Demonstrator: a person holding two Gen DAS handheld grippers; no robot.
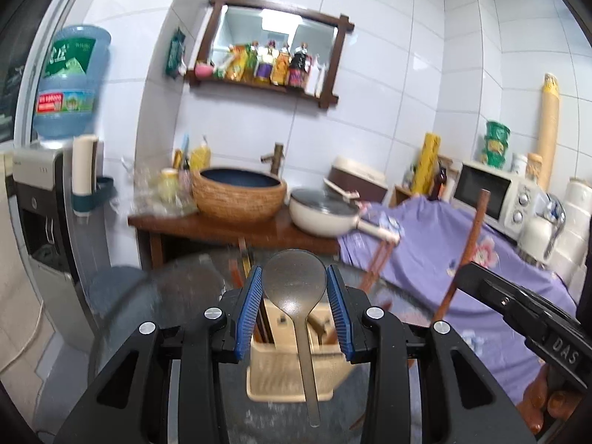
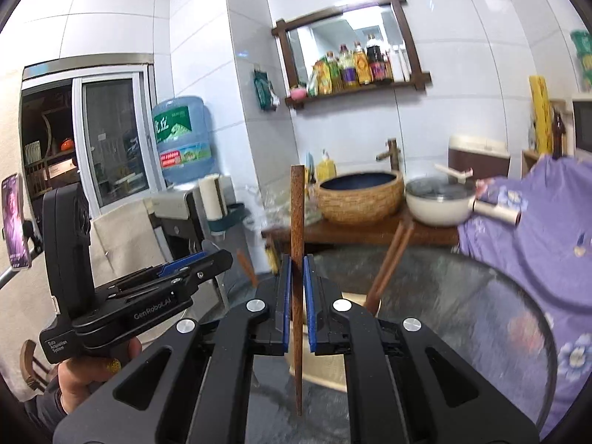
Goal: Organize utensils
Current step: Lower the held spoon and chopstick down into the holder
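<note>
My left gripper (image 1: 294,275) is shut on a grey rice spoon (image 1: 295,283), holding its bowl upright with the handle pointing down. Right below it stands a beige utensil holder (image 1: 292,373) with brown chopsticks (image 1: 264,323) in its left slot. My right gripper (image 2: 297,264) is shut on a single brown wooden chopstick (image 2: 297,222), held upright; this chopstick also shows at the right of the left wrist view (image 1: 467,248). Another pair of chopsticks (image 2: 388,266) leans up from behind the right gripper. The left gripper's body shows in the right wrist view (image 2: 155,288).
A round glass table (image 2: 462,314) lies below both grippers. Behind it are a wooden counter (image 1: 222,224) with a woven basin (image 1: 238,196), a white lidded pan (image 1: 325,211), a purple floral cloth (image 1: 462,251), a microwave (image 1: 492,194) and a water dispenser (image 1: 44,199) at the left.
</note>
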